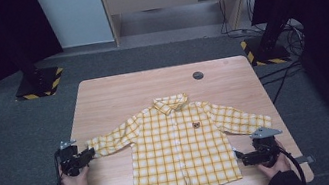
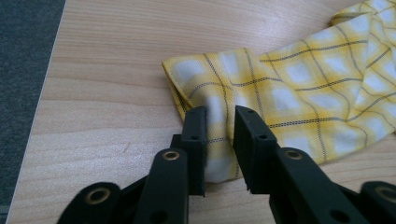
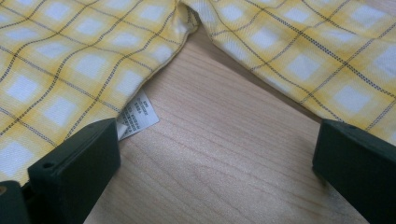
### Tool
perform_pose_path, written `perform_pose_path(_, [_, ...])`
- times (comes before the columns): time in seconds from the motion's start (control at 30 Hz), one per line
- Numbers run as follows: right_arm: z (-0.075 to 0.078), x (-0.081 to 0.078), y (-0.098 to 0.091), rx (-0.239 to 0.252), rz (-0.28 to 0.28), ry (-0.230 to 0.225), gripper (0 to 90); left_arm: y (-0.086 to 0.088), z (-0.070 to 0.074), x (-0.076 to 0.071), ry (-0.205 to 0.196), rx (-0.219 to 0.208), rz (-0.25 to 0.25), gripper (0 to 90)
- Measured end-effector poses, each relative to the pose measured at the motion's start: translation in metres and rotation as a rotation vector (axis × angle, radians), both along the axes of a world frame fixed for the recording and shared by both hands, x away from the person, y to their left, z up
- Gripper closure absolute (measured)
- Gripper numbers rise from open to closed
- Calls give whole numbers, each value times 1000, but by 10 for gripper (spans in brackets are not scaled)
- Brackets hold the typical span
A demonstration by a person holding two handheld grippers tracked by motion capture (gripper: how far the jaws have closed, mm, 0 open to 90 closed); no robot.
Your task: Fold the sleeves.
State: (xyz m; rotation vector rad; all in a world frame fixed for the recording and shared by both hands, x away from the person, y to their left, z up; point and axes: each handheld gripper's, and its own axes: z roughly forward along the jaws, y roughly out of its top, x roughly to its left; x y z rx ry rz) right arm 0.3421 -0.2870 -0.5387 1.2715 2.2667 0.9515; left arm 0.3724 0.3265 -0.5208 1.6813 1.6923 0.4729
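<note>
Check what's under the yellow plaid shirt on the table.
The shirt lies flat on the wooden table; bare wood shows all round it. A white care label sticks out from under its side seam. Anything else beneath is covered by fabric.

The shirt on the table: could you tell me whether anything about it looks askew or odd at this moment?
Little stands out. The yellow checked shirt lies flat and buttoned on the table, sleeves spread. Two small things: a white care label pokes out from its side seam, and the cuff is bunched between the jaws of the left gripper.
</note>
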Motion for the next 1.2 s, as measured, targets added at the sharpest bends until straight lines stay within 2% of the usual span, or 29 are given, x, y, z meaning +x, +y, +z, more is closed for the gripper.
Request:
perform_pose_path(0.17, [0, 0, 0, 0, 0, 0, 8, -3, 7, -4, -32, 13, 3, 825])
perform_pose_path(0.2, [0, 0, 0, 0, 0, 0, 7, -5, 9, -5, -36, 28, -4, 831])
perform_pose_path(0.33, [0, 0, 0, 0, 0, 0, 7, -9, 12, -7, -43, 47, -16, 844])
perform_pose_path(0.53, [0, 0, 0, 1, 0, 1, 8, -20, 29, -15, -102, 57, -44, 846])
perform_pose_path(0.63, [0, 0, 0, 1, 0, 0, 7, -34, 43, -21, -148, 70, -82, 845])
perform_pose_path(0.67, [0, 0, 0, 1, 0, 0, 7, -34, 43, -21, -148, 70, -82, 845])
perform_pose_path(0.8, [0, 0, 0, 0, 0, 0, 7, -51, 56, -28, -193, 68, -131, 845])
perform_pose_path(0.9, [0, 0, 0, 1, 0, 0, 7, -65, 67, -33, -220, 66, -170, 845])
perform_pose_path(0.93, [0, 0, 0, 1, 0, 0, 8, -76, 73, -37, -234, 67, -199, 846])
perform_pose_path(0.97, [0, 0, 0, 1, 0, 0, 8, -76, 73, -37, -234, 67, -199, 845])
perform_pose_path(1.17, [0, 0, 0, 0, 0, 0, 8, -105, 84, -41, -256, 71, -273, 844])
perform_pose_path(1.2, [0, 0, 0, 0, 0, 0, 8, -114, 85, -40, -261, 76, -297, 844])
